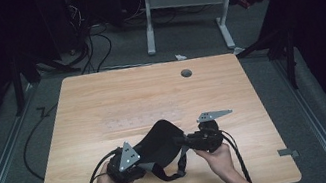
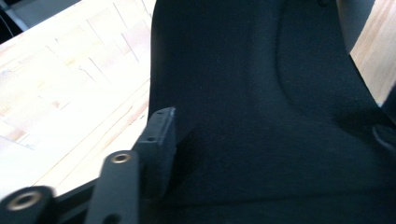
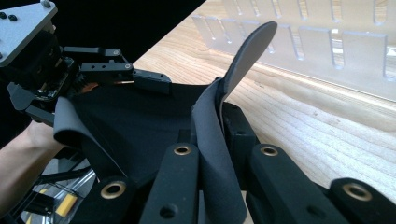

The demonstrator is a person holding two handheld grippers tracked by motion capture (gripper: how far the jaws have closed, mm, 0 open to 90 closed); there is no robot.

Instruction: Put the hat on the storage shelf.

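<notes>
Black padded fabric pad with straps, held up between two hand-held grippers above the near edge of a light wooden table.

Near the middle of the table's front edge: the black fabric pad, stretched between both grippers, straps dangling beneath. Right gripper pressed together, pinching one edge of the pad, the fabric rising as a curled grey flap between the jaws. Left gripper at the pad's opposite edge, jaws partly spread with fabric between them; grip on the cloth impossible to confirm. Clear slotted plastic rack lying flat on the wood beyond the pad.
</notes>
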